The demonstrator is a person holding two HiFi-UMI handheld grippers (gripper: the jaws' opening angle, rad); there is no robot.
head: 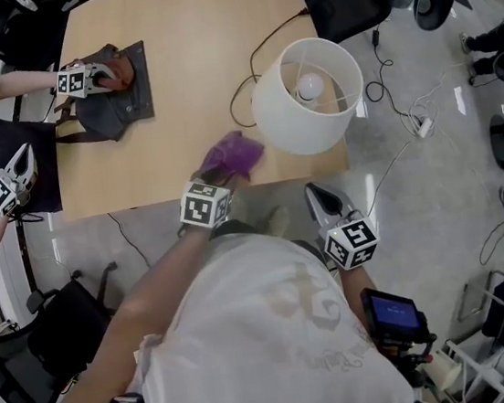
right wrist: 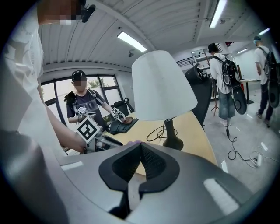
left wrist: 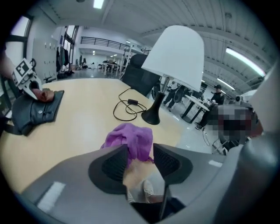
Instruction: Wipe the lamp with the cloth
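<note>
The counter (head: 170,68) carries the white table lamp (left wrist: 168,70) toward its near right corner, the purple cloth (head: 232,157) bunched at the near edge just beside it. My left claw (left wrist: 140,151) stands open around the cloth's near folds; a shallow bite could drop it off the edge. My right claw (right wrist: 141,151) is closed, empty, off the counter, so a hard wipe could tip the unsteadied lamp. From above, the shade (head: 307,96) hides the lamp's base (left wrist: 153,116).

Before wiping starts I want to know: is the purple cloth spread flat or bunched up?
Bunched up: the purple cloth sits as a crumpled heap at the table edge near the lamp, folds raised, not flat.
</note>
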